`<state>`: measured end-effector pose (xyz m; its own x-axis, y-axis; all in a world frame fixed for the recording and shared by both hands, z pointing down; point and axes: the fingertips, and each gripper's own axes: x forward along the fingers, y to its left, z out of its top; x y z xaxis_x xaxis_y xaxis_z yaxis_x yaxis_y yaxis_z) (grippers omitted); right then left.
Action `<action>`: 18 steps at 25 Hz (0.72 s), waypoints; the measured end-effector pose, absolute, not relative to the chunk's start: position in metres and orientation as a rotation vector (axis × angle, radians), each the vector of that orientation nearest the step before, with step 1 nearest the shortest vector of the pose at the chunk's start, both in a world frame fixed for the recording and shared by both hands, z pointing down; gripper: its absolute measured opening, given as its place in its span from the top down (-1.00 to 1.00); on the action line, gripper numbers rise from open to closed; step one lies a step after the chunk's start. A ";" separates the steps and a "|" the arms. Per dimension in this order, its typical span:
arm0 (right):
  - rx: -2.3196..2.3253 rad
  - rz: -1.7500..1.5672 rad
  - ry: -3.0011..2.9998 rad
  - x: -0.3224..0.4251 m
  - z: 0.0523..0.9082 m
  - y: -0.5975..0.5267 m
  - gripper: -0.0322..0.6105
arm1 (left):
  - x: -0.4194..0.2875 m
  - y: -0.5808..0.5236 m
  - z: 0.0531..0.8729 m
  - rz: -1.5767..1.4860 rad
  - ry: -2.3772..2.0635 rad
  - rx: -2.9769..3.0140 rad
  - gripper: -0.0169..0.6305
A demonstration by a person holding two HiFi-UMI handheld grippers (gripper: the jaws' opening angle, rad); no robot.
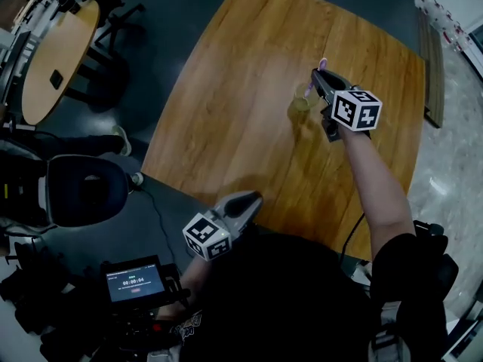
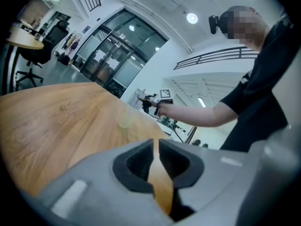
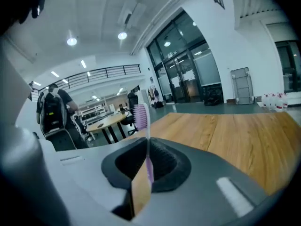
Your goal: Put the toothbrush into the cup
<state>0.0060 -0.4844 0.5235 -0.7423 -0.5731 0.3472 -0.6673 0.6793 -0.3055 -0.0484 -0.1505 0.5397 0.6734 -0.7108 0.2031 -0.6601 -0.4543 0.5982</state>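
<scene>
A small translucent yellow-green cup (image 1: 300, 104) stands on the wooden table (image 1: 249, 89); it also shows far off in the left gripper view as the cup (image 2: 125, 121). My right gripper (image 1: 321, 79) hovers just right of the cup, shut on a purple-and-white toothbrush (image 1: 321, 65). The brush's head points up and its handle slants down toward the cup's rim. In the right gripper view the toothbrush (image 3: 140, 117) stands upright between the jaws of the right gripper (image 3: 148, 144). My left gripper (image 1: 247, 200) is shut and empty at the table's near edge; its own view shows the left gripper (image 2: 155, 143) with its jaws together.
A round table (image 1: 56, 55) and office chairs (image 1: 79, 191) stand on the dark floor to the left. A device with a screen (image 1: 134, 284) sits low at the left. The table's right edge (image 1: 423, 89) borders a lighter floor.
</scene>
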 end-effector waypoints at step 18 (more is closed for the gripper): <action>0.700 0.447 -2.326 -0.025 0.617 -0.463 0.77 | -0.068 -0.140 0.544 -0.130 -1.080 2.191 0.84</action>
